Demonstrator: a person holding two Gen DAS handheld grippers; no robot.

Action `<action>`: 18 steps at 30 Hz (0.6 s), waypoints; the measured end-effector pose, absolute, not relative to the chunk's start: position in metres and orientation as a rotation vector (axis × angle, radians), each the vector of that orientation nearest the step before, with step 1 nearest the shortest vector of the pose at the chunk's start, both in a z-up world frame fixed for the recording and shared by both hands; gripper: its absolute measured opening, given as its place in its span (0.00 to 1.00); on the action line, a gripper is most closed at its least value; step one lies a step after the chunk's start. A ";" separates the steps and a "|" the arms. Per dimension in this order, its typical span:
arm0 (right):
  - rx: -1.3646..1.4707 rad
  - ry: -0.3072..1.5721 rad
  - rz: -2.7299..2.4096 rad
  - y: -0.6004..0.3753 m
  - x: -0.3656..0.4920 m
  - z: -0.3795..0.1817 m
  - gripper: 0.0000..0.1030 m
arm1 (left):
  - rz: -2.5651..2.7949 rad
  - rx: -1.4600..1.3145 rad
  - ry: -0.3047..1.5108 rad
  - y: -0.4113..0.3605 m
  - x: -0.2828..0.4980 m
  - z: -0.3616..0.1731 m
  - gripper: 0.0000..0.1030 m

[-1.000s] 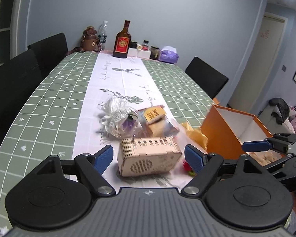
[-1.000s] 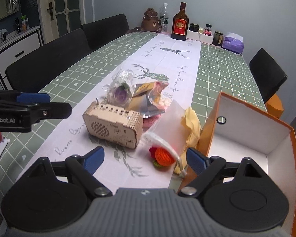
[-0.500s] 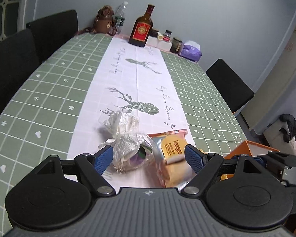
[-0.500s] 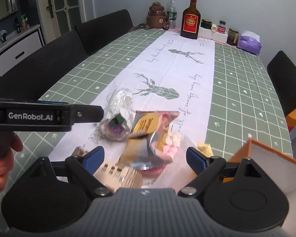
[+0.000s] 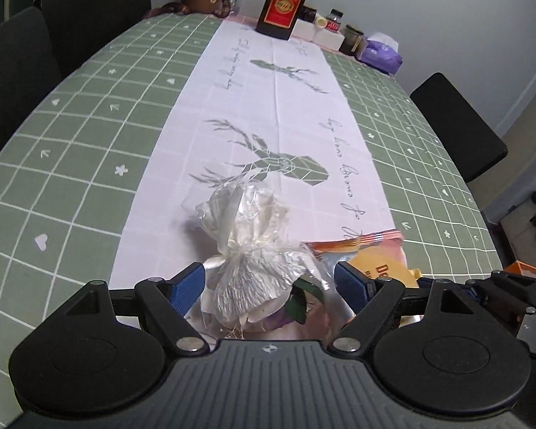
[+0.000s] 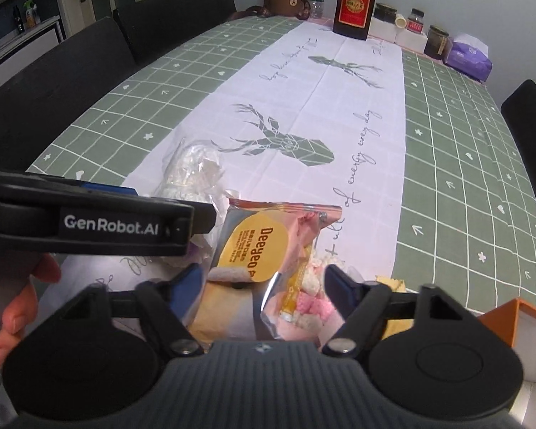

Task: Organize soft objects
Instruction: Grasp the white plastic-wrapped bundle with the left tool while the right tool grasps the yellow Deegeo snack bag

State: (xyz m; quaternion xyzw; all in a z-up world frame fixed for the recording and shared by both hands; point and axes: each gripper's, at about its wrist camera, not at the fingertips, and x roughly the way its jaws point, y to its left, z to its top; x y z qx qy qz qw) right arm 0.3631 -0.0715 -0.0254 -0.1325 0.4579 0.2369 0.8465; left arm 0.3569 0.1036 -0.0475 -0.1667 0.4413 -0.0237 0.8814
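i find the crinkled clear cellophane bundle tied with white ribbon on the white table runner, between my left gripper's spread jaws. my right gripper, jaws just narrowing yet unclamped, straddles the glossy pink-and-yellow snack packet.

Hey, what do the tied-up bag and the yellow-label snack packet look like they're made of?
The tied bag looks like thin, clear, crinkly plastic film: see-through, creased, with bright glints, gathered by a whitish tie. The snack packet seems to be glossy foil-backed plastic: a silvery mirror-like fold, a crimped top seam and a printed yellow label. Neither can be confirmed by sight alone.
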 end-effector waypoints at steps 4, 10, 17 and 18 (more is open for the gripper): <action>-0.256 0.983 0.506 -0.072 0.367 -0.030 0.70 | -0.053 -0.373 0.933 0.107 0.361 -0.055 0.93; -0.234 1.000 0.521 -0.070 0.367 -0.034 0.54 | -0.048 -0.398 0.944 0.114 0.362 -0.062 0.82; -0.247 0.982 0.521 -0.068 0.363 -0.033 0.44 | -0.060 -0.418 0.923 0.117 0.359 -0.064 0.52; -0.248 0.980 0.521 -0.068 0.362 -0.032 0.42 | -0.058 -0.418 0.916 0.117 0.359 -0.063 0.50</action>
